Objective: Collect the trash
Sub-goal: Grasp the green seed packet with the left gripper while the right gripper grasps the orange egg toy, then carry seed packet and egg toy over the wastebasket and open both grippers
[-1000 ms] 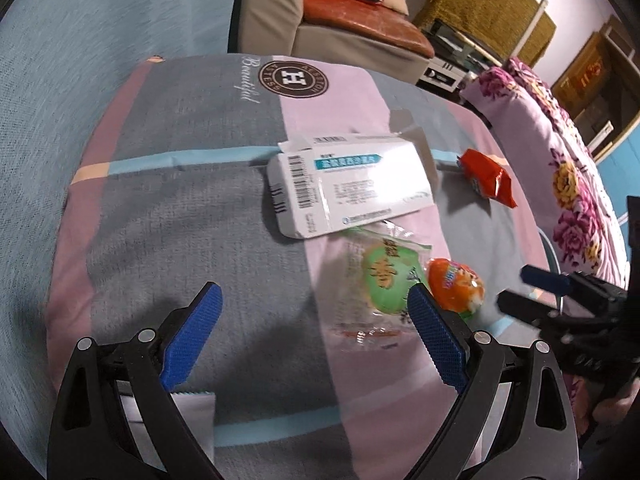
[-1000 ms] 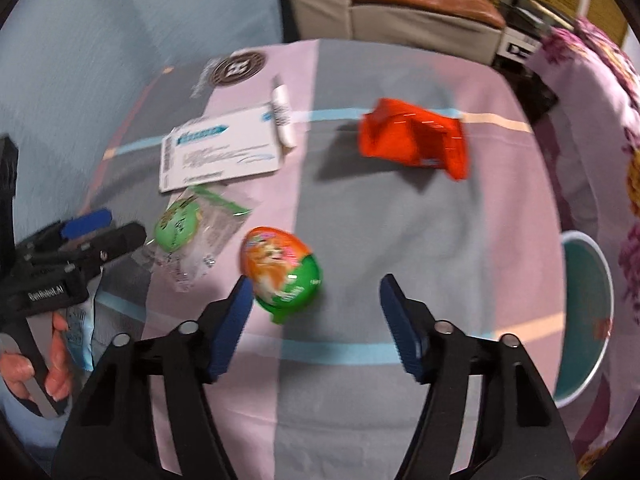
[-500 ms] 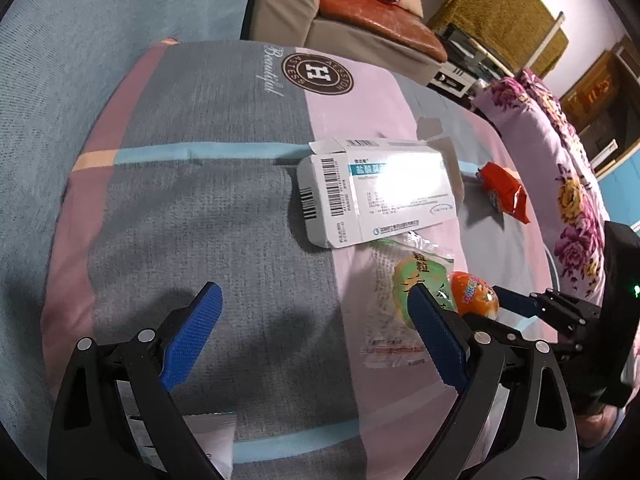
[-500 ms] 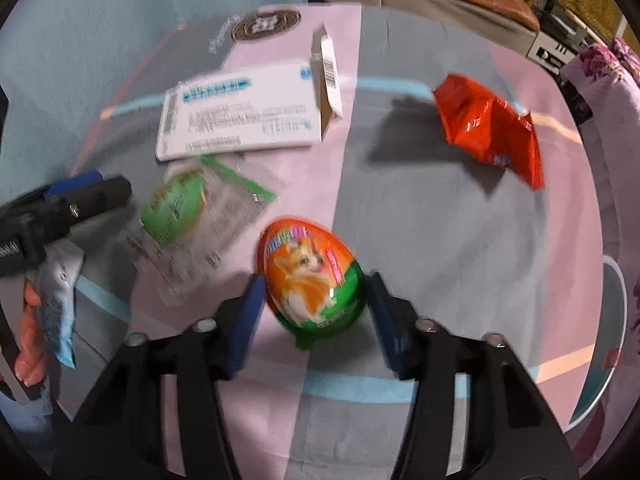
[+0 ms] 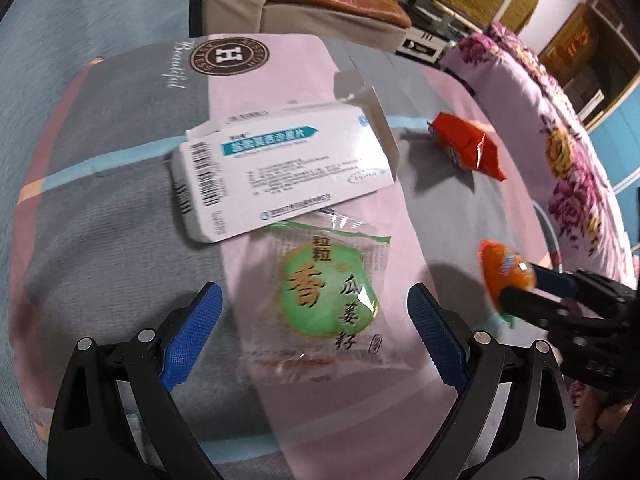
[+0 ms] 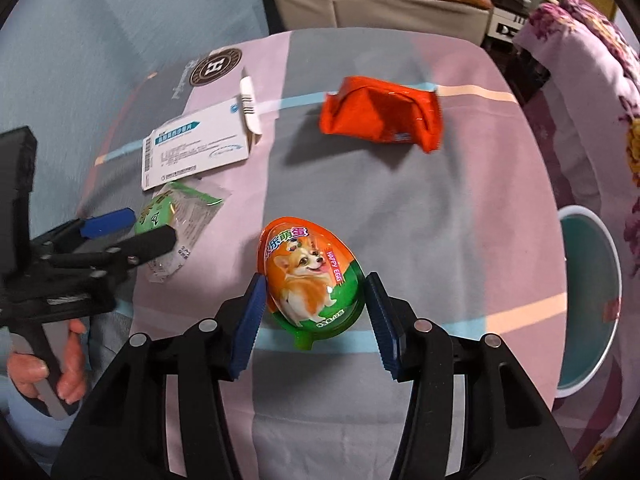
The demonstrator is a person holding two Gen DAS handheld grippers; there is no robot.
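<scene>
My right gripper (image 6: 314, 314) is shut on an orange and green egg-shaped pack (image 6: 314, 276) with a dog picture; it also shows in the left wrist view (image 5: 506, 270). My left gripper (image 5: 316, 340) is open, its jaws either side of a clear wrapper with a green disc (image 5: 326, 296), which lies flat on the striped cloth. A flattened white medicine box (image 5: 280, 168) lies just beyond the wrapper. A crumpled red wrapper (image 6: 380, 118) lies at the far side of the cloth.
A white and teal bin (image 6: 588, 304) stands to the right, below the edge of the cloth-covered table (image 6: 440, 208). A sofa (image 5: 332, 4) is behind the table and a flowered cover (image 5: 560, 136) is at the right.
My right gripper closed on the egg pack and lifted it slightly. My left gripper moved forward and right, so the green wrapper now sits between its open jaws.
</scene>
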